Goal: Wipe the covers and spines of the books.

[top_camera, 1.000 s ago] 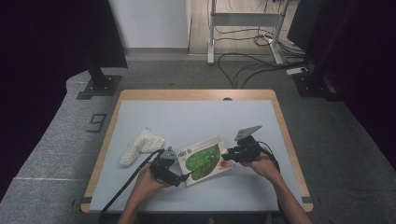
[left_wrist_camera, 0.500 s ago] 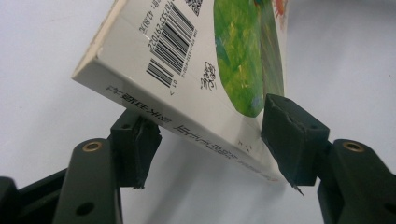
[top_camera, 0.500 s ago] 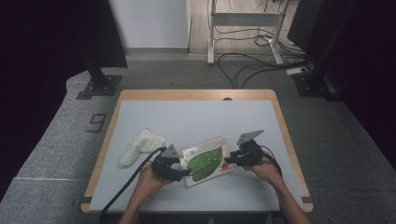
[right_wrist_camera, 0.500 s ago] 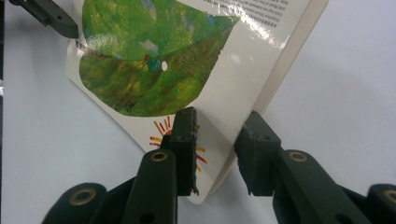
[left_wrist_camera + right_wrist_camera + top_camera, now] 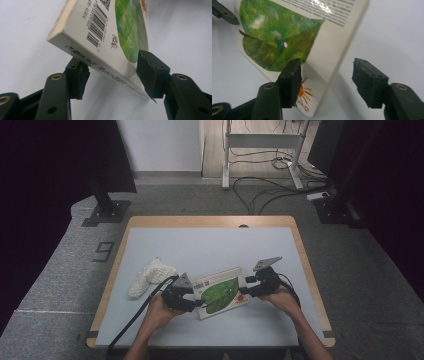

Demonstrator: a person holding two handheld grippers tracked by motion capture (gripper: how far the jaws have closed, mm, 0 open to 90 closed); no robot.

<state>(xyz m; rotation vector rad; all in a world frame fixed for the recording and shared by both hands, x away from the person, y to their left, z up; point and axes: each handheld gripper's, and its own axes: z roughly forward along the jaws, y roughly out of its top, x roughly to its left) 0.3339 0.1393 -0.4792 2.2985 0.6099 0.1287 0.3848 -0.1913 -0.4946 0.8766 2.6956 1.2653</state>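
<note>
Left gripper (image 5: 111, 75) clamped on the spine corner of the book (image 5: 107, 32), 1 jaw under the lower cover and 1 jaw pressing on the upper cover near the green picture, at the bottom centre of the left gripper view. Barcode and small print visible on that cover, toward the upper middle of the frame. Right gripper (image 5: 325, 80) spread wide around the opposite edge of the book (image 5: 294, 37), 1 jaw over the cover near the small red sun mark, the other jaw standing clear of the edge with a gap; touching of the first jaw not possible to tell. Tip of the other gripper seen in the upper left corner of the right gripper view. In the high view, left gripper (image 5: 192, 301) at lower centre-left, right gripper (image 5: 248, 289) at lower centre-right, book (image 5: 220, 292) between the 2, slightly tilted, on the pale table (image 5: 210, 245). Person's hands entering from the bottom edge. White knitted cloth (image 5: 150, 276) lying left of the book, near the left gripper, apart from it.
</note>
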